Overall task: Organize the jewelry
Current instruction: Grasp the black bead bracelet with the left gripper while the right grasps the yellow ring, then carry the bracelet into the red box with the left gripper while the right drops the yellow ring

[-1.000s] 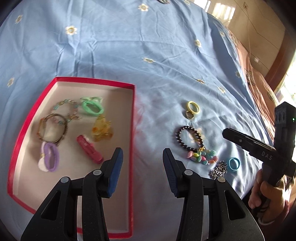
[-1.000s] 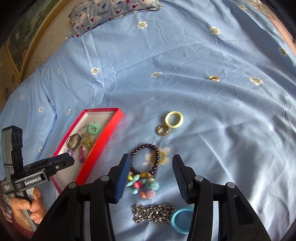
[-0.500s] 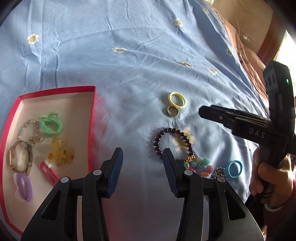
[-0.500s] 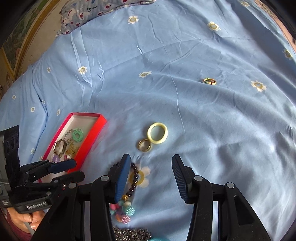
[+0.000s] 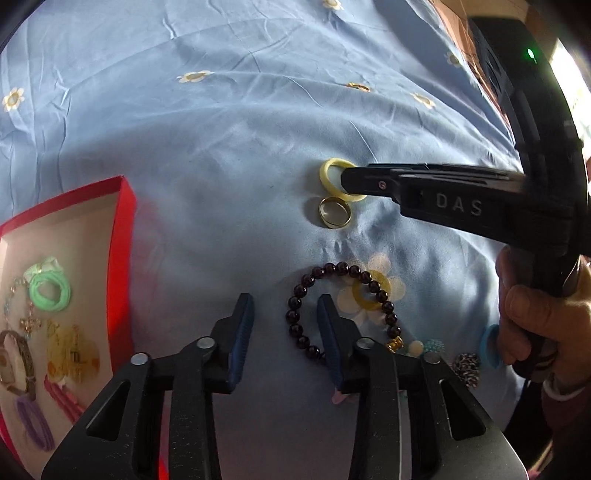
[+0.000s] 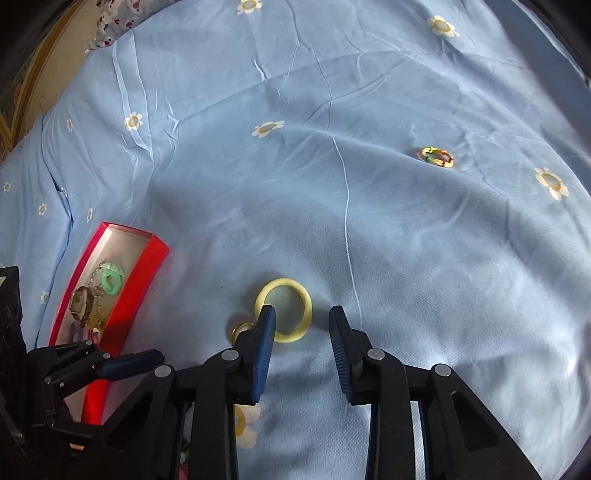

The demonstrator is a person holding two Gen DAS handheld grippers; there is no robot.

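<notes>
A pale yellow ring (image 6: 283, 310) lies on the blue bedsheet, with a gold ring (image 5: 334, 212) touching its near left side. My right gripper (image 6: 302, 317) is open right over the yellow ring, its left finger covering the ring's near edge. My left gripper (image 5: 285, 306) is open and empty, just over the left side of a dark bead bracelet (image 5: 340, 302). The red box (image 5: 123, 236) at the left holds a green hair tie (image 5: 49, 291), a watch, an amber clip and other pieces.
A small multicoloured ring (image 6: 436, 156) lies far out on the sheet to the right. A blue ring (image 5: 487, 347), a silver chain (image 5: 466, 369) and coloured beads (image 5: 424, 347) lie near the right hand. A patterned pillow (image 6: 110, 22) lies at the back left.
Both grippers have moved forward and right. The right one went from over the bead bracelet to over the yellow ring. The left one left the box and came to the bracelet.
</notes>
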